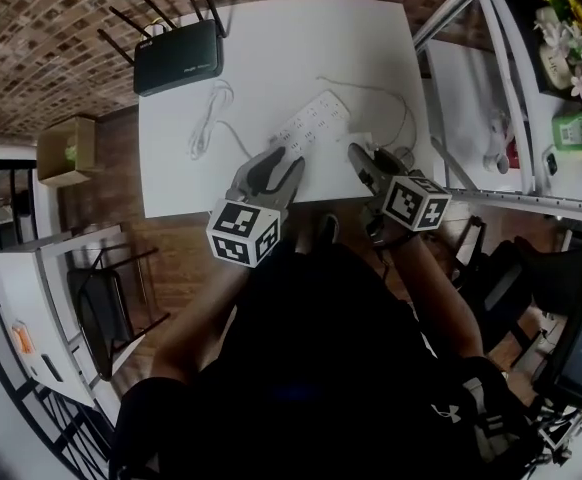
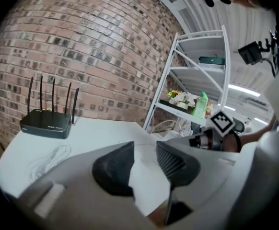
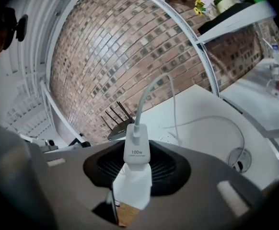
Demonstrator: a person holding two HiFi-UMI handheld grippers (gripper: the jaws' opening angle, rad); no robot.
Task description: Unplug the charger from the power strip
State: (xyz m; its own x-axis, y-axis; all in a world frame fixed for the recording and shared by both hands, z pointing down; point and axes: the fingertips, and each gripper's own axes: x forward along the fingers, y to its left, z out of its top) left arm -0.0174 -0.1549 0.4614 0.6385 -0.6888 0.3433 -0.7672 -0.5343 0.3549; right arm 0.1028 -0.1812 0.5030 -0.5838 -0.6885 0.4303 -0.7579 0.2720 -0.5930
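Observation:
A white charger [image 3: 137, 152] marked 100w sits between the pads of my right gripper [image 3: 137, 166], which is shut on it. Its white cable [image 3: 151, 92] rises from its top and loops back down over the white table [image 1: 181, 168]. The charger is held above the table, apart from the white power strip [image 1: 313, 120], which lies flat further back. In the head view the right gripper [image 1: 363, 158] is just right of the strip's near end. My left gripper [image 1: 276, 163] hovers beside it, near the table's front edge. Its jaws [image 2: 144, 159] stand open with only the tabletop between them.
A black router [image 1: 176, 58] with several antennas stands at the table's far left, with a loose coil of white cable [image 1: 206, 118] in front of it. A white shelf rack [image 1: 531, 78] with flowers and a green bottle stands right. A cardboard box [image 1: 68, 150] and a black chair [image 1: 101, 308] are left.

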